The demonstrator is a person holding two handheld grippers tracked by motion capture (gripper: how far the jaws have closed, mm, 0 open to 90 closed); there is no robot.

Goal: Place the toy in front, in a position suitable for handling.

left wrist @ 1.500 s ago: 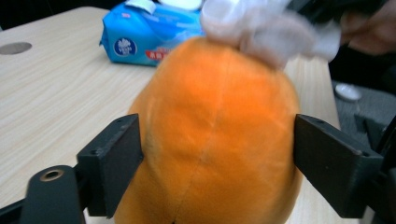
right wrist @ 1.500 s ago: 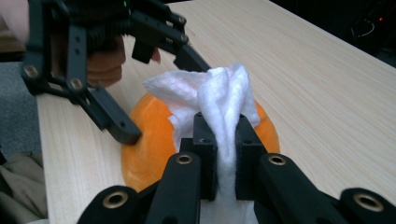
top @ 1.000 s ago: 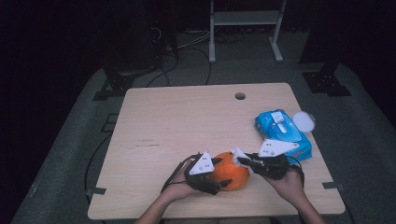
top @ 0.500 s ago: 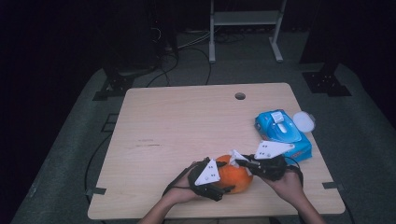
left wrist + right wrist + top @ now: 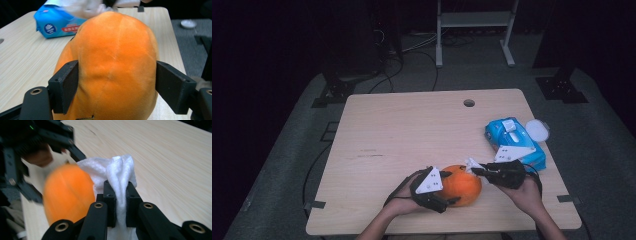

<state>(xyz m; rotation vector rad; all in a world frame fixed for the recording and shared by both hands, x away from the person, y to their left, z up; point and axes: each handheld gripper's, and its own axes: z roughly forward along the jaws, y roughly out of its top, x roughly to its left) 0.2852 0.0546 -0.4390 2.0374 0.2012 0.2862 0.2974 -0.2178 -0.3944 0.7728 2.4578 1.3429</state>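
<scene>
left gripper (image 5: pixel 447 192) clamped round orange plush toy (image 5: pixel 462 184), right gripper (image 5: pixel 119 195) pinching white wipe (image 5: pixel 117 173) — seemingly touching the toy

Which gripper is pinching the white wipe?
The right gripper, jaws shut on the white wipe; the left gripper clamps the orange plush instead.

We see an orange plush pumpkin (image 5: pixel 460 184) lying on the table (image 5: pixel 412 130) near its front edge, a little right of the middle, soft and seamed, lightly dented at its sides. A crumpled white tissue (image 5: pixel 117 173) rests against its right side, bunched into folds, standing up from the wood rather than lying flat.
</scene>
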